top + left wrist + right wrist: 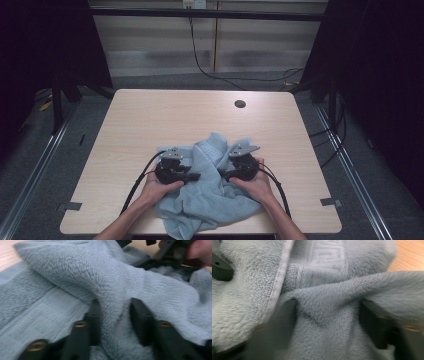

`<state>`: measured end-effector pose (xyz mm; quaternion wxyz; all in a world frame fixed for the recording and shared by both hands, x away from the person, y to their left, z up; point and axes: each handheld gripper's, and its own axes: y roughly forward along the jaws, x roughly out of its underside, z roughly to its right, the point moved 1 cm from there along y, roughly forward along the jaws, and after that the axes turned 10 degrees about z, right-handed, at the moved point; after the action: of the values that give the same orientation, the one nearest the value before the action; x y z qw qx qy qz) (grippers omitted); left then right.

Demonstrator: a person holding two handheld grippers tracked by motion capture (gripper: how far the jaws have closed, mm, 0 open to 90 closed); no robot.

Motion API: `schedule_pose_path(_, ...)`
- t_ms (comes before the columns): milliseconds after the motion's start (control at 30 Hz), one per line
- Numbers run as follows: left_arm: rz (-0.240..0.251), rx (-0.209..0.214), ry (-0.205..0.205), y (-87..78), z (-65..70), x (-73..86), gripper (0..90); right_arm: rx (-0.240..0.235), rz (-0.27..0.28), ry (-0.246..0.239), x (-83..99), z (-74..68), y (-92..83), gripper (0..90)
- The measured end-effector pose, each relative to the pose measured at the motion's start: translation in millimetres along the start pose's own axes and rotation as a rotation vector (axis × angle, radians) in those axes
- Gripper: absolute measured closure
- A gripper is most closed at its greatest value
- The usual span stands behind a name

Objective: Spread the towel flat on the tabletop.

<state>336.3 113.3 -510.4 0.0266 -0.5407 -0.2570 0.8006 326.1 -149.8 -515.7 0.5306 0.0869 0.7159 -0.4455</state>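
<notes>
Forearms are coming in at the near edge of the table [150, 115]; high view: towel [210, 200] is lying crumpled at that near edge, nothing folded or flattened yet. Left gripper [192, 177] is sitting on the towel's left part, right gripper [222, 173] on its right, tips facing each other, both buried in cloth.

Left gripper view: left gripper [115, 315] is pinching a raised ridge of towel [75, 272], pads pressing both sides. Grab looks done on this side.

Right gripper view: right gripper [327, 317] is standing spread, a towel [329, 290] fold bulging between the jaws; blurred, pads not clearly biting. Judging: squeeze pending here, then lifting and spreading.
</notes>
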Motion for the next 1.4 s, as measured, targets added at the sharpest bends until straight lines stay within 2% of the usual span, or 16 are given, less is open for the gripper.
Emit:
schedule_pose_path(100,0.017,0.003,-0.022,-2.8,-1.2,-0.3,75.0,-0.003,0.021,-0.002,1.5,0.4,-3.9,59.7)
schedule_pose_path(133,0.017,0.003,-0.022,-2.8,-1.2,-0.3,76.1,-0.003,0.021,-0.002,1.5,0.4,-3.9,59.7)
schedule_pose_path(167,0.043,-0.001,-0.04,-9.3,-4.9,-1.4,77.0,-0.017,0.017,0.02,1.4,1.5,-6.3,76.8)
schedule_pose_path(233,0.062,-0.008,-0.033,-17.1,-6.8,-3.8,78.4,-0.029,0.015,0.035,1.4,3.8,-6.8,82.8)
schedule_pose_path(267,0.062,-0.008,-0.033,-17.1,-6.8,-3.8,78.8,-0.031,0.014,0.044,1.1,6.0,-6.9,83.5)
schedule_pose_path(300,0.104,-0.011,-0.039,-28.0,-8.2,-7.6,79.2,-0.026,0.013,0.061,0.5,8.8,-8.0,84.1)
schedule_pose_path(333,0.12,-0.016,-0.042,-34.1,-8.5,-9.7,79.2,-0.022,0.017,0.07,-0.1,11.2,-9.2,84.3)
schedule_pose_path(433,0.182,-0.029,-0.041,-52.1,-8.5,-15.9,79.2,-0.016,0.068,0.119,-7.7,21.9,-19.4,84.5)
schedule_pose_path(600,0.276,-0.05,-0.06,-78.5,-7.3,-27.8,79.6,0.032,0.128,0.14,-21.0,35.6,-40.6,84.6)
schedule_pose_path(700,0.337,-0.061,-0.044,-92.5,-4.0,-38.8,79.9,0.068,0.16,0.153,-27.8,45.0,-54.5,84.6)
schedule_pose_path(900,0.38,-0.09,-0.037,-107.7,-7.9,-52.8,80.1,0.116,0.198,0.155,-47.6,59.4,-76.4,84.6)
schedule_pose_path(967,0.416,-0.109,-0.044,-117.4,-13.2,-62.8,80.1,0.137,0.242,0.154,-65.0,66.4,-88.6,84.6)
schedule_pose_path(1133,0.449,-0.133,-0.052,-127.7,-23.5,-78.9,80.4,0.177,0.303,0.174,-90.5,78.2,-99.7,84.7)
schedule_pose_path(1200,0.45,-0.164,-0.037,-133.2,-27.3,-86.3,80.4,0.18,0.318,0.184,-100.5,83.1,-102.7,84.8)
schedule_pose_path(1333,0.476,-0.223,-0.029,-147.9,-36.2,-104.9,80.5,0.221,0.347,0.186,-121.0,94.3,-110.6,85.0)
schedule_pose_path(1400,0.504,-0.241,-0.024,-158.3,-37.4,-115.3,80.6,0.236,0.372,0.191,-131.4,98.9,-116.9,85.0)
